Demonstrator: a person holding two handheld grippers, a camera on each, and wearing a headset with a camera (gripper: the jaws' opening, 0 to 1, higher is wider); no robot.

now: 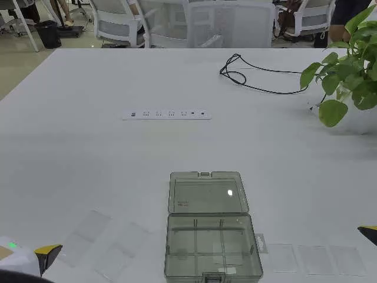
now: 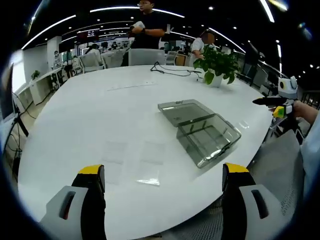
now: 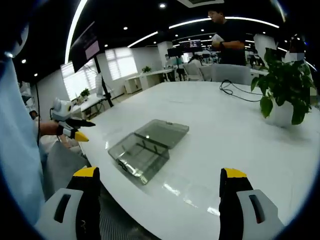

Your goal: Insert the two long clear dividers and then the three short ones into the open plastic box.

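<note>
White workbench (image 1: 88,147): open smoky plastic box (image 1: 207,197) lower centre, clear flat dividers (image 1: 318,259) either side. Your left gripper (image 2: 163,169) and right gripper (image 3: 160,172): jaws apart, empty.

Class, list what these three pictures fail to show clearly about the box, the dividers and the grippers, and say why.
Box, head view: inside lines could be ribs or fitted dividers; clear plastic hides which.
Long dividers, head view: edges fade into the white table, so the count is unsure.
Lid print: too small to read.
Right gripper, head view: cut off by the picture's edge.
</note>
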